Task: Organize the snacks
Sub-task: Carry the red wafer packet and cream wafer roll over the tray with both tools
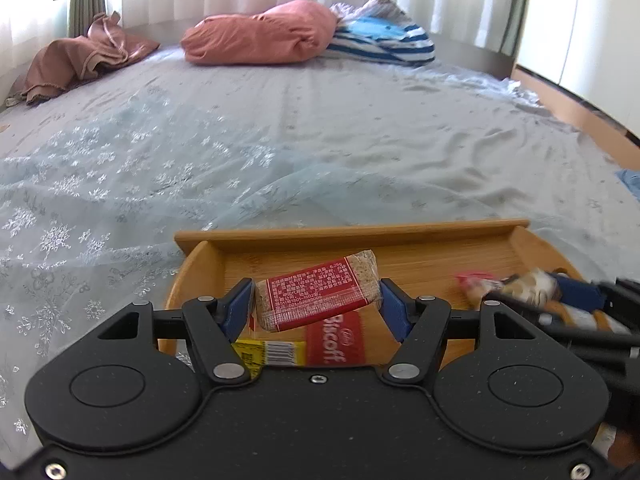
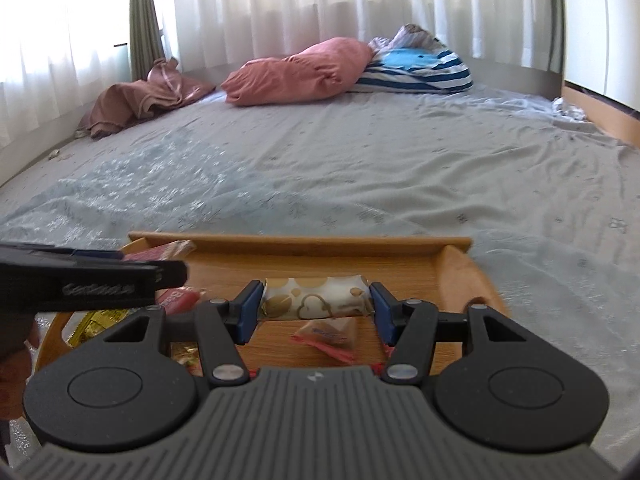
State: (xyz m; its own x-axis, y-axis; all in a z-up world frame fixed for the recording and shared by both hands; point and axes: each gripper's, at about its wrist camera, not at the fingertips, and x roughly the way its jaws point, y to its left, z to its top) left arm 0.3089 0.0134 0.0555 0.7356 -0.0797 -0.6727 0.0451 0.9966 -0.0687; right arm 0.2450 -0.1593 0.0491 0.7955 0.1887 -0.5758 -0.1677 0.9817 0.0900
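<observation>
While both grippers hang over the wooden tray [image 1: 352, 232] on the bed [image 1: 320, 140], each one has a snack squeezed between its blue pads. The left gripper [image 1: 318, 300] holds a red biscuit pack [image 1: 318, 294] by its two ends, tilted a bit, above the tray floor. Under it lies a red Biscoff pack [image 1: 332, 342] and a yellow pack [image 1: 266, 354], both in the tray. The right gripper [image 2: 314, 304] holds a white snack bar [image 2: 316, 296] with gold hearts, flat across, by its ends. Below it a small clear packet [image 2: 326, 338] with red edges lies on the tray floor. More wrappers sit in the tray's left part. Far back on the bed are a pink pillow [image 2: 296, 72] and a striped pillow [image 2: 424, 72].
</observation>
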